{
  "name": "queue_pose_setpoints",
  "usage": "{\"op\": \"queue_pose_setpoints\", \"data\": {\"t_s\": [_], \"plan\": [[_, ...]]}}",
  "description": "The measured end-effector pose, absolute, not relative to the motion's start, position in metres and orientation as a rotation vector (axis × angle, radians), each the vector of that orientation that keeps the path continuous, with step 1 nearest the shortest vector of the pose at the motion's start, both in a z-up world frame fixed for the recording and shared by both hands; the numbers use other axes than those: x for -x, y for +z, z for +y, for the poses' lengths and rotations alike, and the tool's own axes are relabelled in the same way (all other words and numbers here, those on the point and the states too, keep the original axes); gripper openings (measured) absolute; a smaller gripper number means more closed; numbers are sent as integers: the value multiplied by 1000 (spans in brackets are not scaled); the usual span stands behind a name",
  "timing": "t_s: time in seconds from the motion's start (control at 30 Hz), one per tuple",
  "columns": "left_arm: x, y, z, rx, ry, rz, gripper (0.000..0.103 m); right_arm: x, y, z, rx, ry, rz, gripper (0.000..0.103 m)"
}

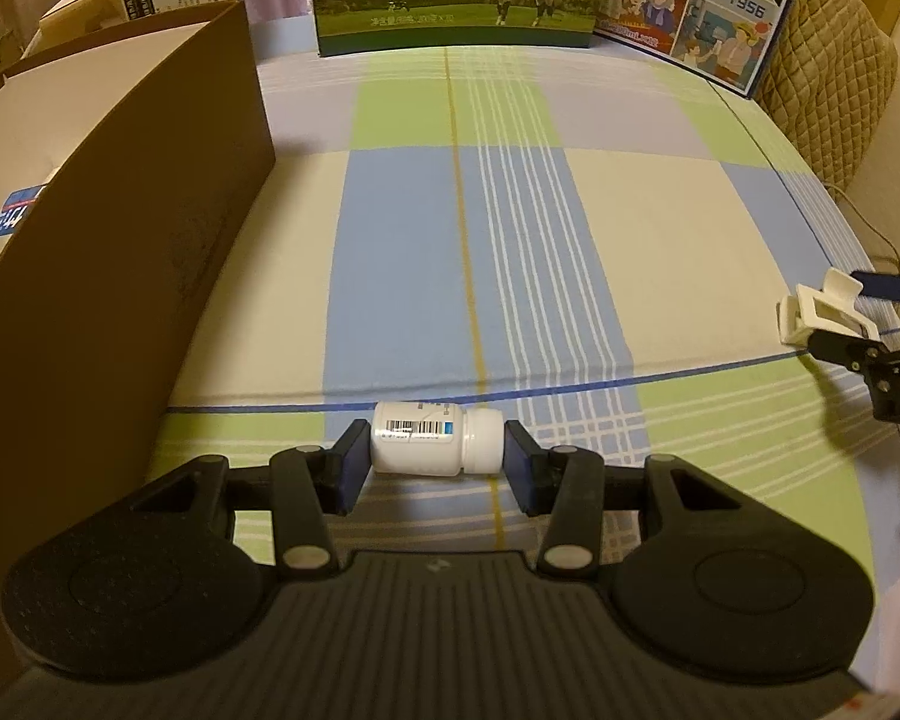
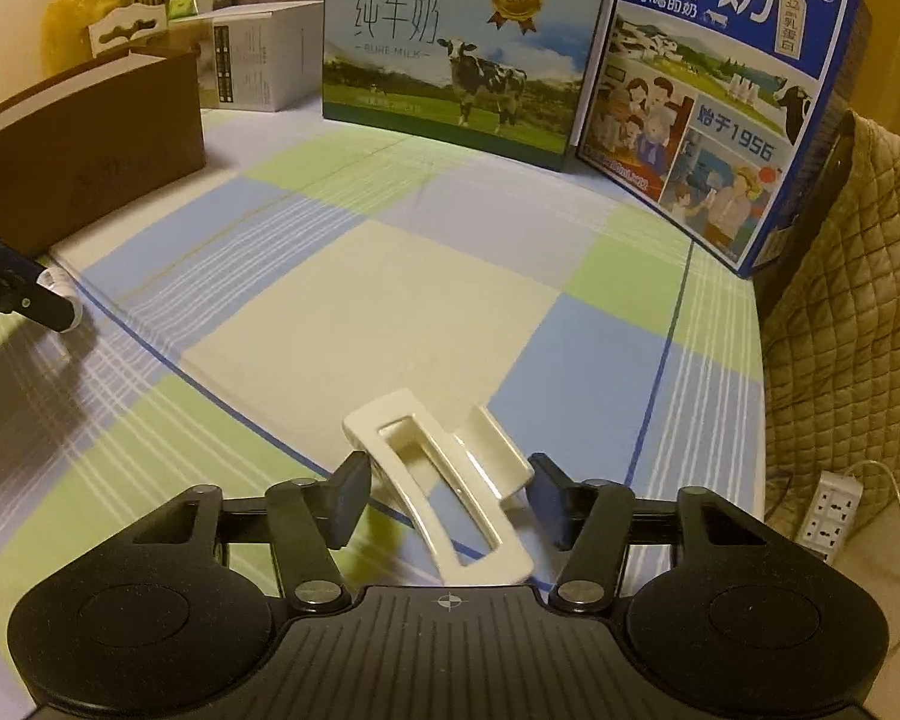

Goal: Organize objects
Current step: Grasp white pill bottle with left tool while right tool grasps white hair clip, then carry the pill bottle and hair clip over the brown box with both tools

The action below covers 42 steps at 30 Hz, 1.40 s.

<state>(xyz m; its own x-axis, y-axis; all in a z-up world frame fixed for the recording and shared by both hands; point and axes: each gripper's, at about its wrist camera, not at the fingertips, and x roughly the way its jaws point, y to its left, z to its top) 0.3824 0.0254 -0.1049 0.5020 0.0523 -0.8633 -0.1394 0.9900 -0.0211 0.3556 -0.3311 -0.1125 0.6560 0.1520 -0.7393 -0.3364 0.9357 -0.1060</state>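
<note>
— What sits between the left jaws?
— A small white pill bottle [image 1: 437, 439], lying on its side, barcode label up, cap toward the right jaw, base against the left.
— And between the right jaws?
— A cream hair clip [image 2: 444, 480] with a rectangular cut-out, tilted, its long arm pointing back toward the camera, one wing by the right jaw.

Green milk carton [image 2: 456, 54]: "纯牛奶", "PURE MILK", medal "3.6". Blue milk carton [image 2: 714, 102]: "纯牛奶", "始于1956".
</note>
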Motion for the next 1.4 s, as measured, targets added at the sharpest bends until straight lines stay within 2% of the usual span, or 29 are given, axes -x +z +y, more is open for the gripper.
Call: {"op": "queue_pose_setpoints", "data": {"t_s": [0.63,1.4], "plan": [[-363,-78,21,101,119,984,42,-322,-76,-294,132,275,829,51],[-284,22,46,171,159,760,42,-283,11,-203,42,473,694,51]]}}
